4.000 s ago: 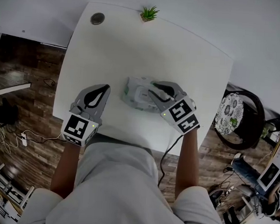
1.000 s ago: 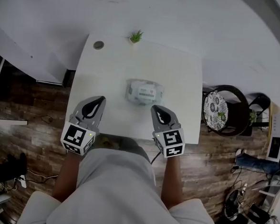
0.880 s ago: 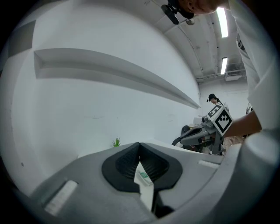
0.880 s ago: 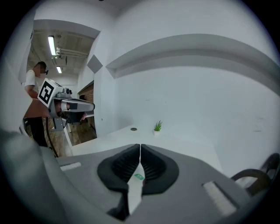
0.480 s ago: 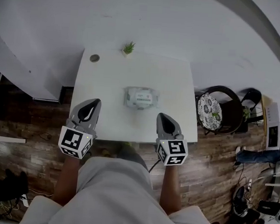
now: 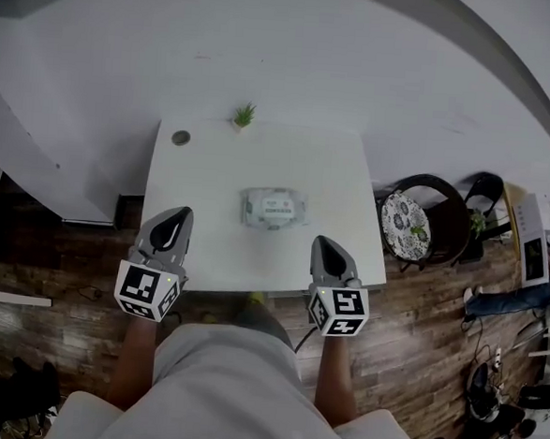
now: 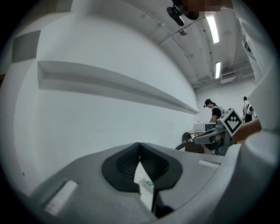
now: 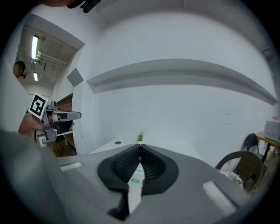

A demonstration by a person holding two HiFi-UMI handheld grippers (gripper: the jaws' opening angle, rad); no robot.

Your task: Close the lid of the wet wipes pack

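Lying flat at the centre of the white table (image 6: pixel 339 176), the wet wipes pack (image 6: pixel 253 209) shows its white lid (image 6: pixel 278 206) level with the top. I judge the lid to be down, though from this height the latch cannot be checked. A small potted plant (image 6: pixel 244 116) stands at 12 o'clock from the pack on the far edge, and a dark round disc (image 6: pixel 180 138) sits at 10 o'clock. A chair (image 6: pixel 404 225) with a patterned cushion stands off the table at 3 o'clock.

Nothing touches the pack. The left gripper (image 6: pixel 177 218) hovers at 7 o'clock from it and the right gripper (image 6: pixel 327 249) at 5 o'clock, both over the near edge and well apart from it.

The main risk is a lid that only rests shut. If it has not clicked, it could spring up unnoticed. A corrective press from a clenched tip landing off-centre could also slide the soft pack across the smooth top rather than seat the flap.

Both forearms are bent, and the 2 grippers point toward 12 o'clock with their marker cubes nearest the person. In each gripper view the jaws are clenched tip to tip on nothing, and the pack shows far beyond, through the gap beneath the tips.
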